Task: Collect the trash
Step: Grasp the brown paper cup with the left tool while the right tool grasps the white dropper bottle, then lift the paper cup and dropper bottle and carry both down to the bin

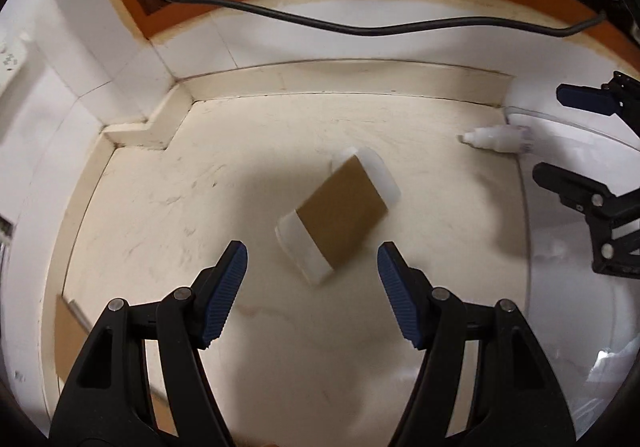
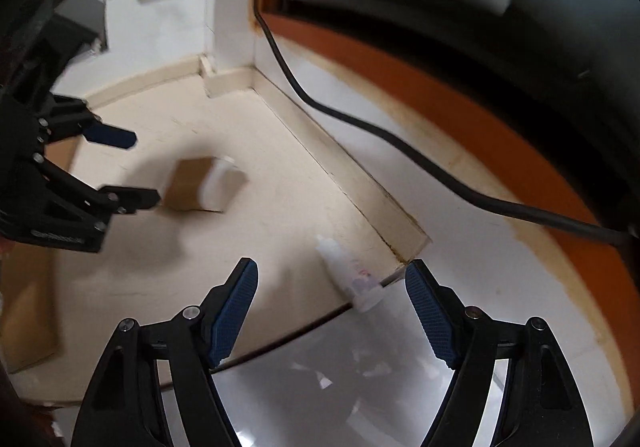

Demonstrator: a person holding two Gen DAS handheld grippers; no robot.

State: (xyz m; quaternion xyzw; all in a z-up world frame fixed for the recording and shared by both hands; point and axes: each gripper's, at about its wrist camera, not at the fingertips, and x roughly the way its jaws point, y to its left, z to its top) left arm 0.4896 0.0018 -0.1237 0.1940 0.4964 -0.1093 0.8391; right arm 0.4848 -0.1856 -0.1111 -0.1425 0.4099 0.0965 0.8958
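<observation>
**Both hand-held grippers open above the floor litter**

The left hand-held gripper (image 1: 312,259) has its jaws spread with nothing between the pads; it points down at a paper cup (image 1: 338,213) with a brown sleeve. The cup lies on its side on the cream floor (image 1: 160,187), just beyond the fingertips and not touching them. The right hand-held gripper (image 2: 332,279) is also spread wide and empty. A small white plastic bottle (image 2: 352,275) lies on its side just ahead of its fingertips, well apart from the cup on the far side from the left gripper, and close to the skirting board (image 2: 360,187). The bottle's base rests at the rim of a clear plastic sheet or bag (image 2: 360,367). A black cable (image 1: 360,29) runs along the wall beyond the cup.
</observation>
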